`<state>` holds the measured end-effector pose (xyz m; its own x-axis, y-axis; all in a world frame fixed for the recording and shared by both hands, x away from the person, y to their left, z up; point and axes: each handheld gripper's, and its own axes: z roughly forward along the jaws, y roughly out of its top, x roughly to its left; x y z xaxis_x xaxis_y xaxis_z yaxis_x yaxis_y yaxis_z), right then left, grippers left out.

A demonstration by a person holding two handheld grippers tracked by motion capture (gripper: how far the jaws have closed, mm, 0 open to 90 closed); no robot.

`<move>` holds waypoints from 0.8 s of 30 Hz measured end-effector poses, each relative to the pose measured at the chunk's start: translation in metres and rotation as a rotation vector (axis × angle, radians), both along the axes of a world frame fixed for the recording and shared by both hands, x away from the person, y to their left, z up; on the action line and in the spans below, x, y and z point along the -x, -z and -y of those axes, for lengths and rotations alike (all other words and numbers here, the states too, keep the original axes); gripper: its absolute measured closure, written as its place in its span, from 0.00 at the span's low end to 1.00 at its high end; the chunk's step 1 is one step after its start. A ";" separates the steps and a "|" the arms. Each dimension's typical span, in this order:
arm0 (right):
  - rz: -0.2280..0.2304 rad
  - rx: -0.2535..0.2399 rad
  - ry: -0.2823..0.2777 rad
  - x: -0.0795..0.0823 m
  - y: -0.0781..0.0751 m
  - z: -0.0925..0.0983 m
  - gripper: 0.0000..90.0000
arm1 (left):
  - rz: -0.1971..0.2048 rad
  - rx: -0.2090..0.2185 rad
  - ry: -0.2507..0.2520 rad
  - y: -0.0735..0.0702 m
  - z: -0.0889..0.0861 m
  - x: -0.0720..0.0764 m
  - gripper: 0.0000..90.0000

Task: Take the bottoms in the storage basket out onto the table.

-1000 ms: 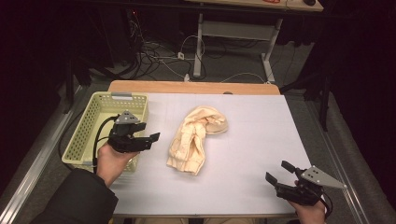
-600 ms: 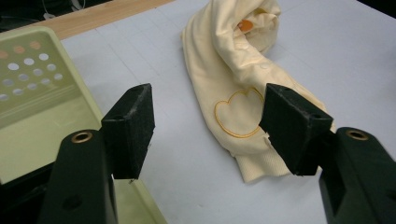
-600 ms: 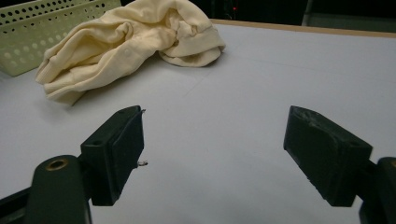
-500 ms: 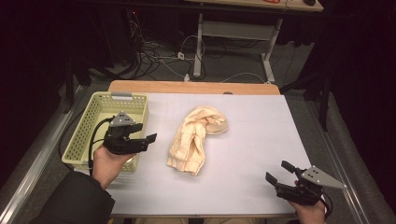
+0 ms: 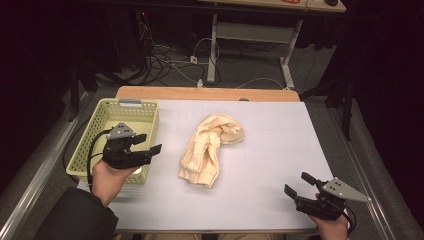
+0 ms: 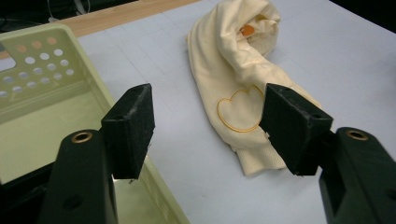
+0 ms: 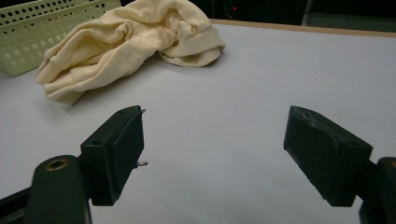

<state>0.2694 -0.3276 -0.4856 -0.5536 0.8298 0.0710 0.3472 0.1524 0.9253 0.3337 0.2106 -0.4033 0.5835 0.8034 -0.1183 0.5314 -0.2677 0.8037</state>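
Item 1: cream garment [image 5: 210, 147], bundled and crumpled, lying on the white tabletop [image 5: 270, 140] about mid-width, slightly left of centre. Its rounder, bunched end lies toward the far side; the flatter folded end points toward you. In the left gripper view the garment [image 6: 243, 79] shows an orange outline stitched on the cloth and a small orange patch inside the bunched end. Nothing touches it.

Item 2: pale green perforated basket [image 5: 100, 132], at the left edge of the tabletop, well apart from the garment. Its inside, as far as you can see, shows a bare floor.

Item 3: your left gripper [image 5: 147, 145], held over the near right corner of the basket, pointing right toward the garment. Its jaws stand wide apart and grasp nothing; in the left gripper view the basket rim [image 6: 154, 186] sits under the left jaw and the garment's near end lies beyond, between the two jaws, not touched.

Item 4: your right gripper [image 5: 299, 184], at the near right corner of the tabletop, well apart from the garment, pointing left and far. Its jaws are released and wide, with bare tabletop between them; the garment [image 7: 126, 42] lies farther off, with the basket wall [image 7: 42, 32] behind it.
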 end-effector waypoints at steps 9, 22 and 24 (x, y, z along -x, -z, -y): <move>-0.001 -0.002 0.002 0.000 0.000 0.000 0.23 | 0.007 0.012 -0.013 0.001 -0.009 0.007 0.37; -0.004 -0.006 0.007 0.000 0.000 0.001 0.23 | 0.011 0.029 -0.034 0.005 -0.021 0.017 0.37; -0.005 -0.008 0.009 0.000 0.000 0.001 0.23 | 0.013 0.032 -0.038 0.006 -0.022 0.018 0.37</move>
<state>0.2698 -0.3285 -0.4859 -0.5459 0.8340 0.0805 0.3535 0.1422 0.9246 0.3153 0.2331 -0.4092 0.5544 0.8208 -0.1375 0.5305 -0.2213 0.8183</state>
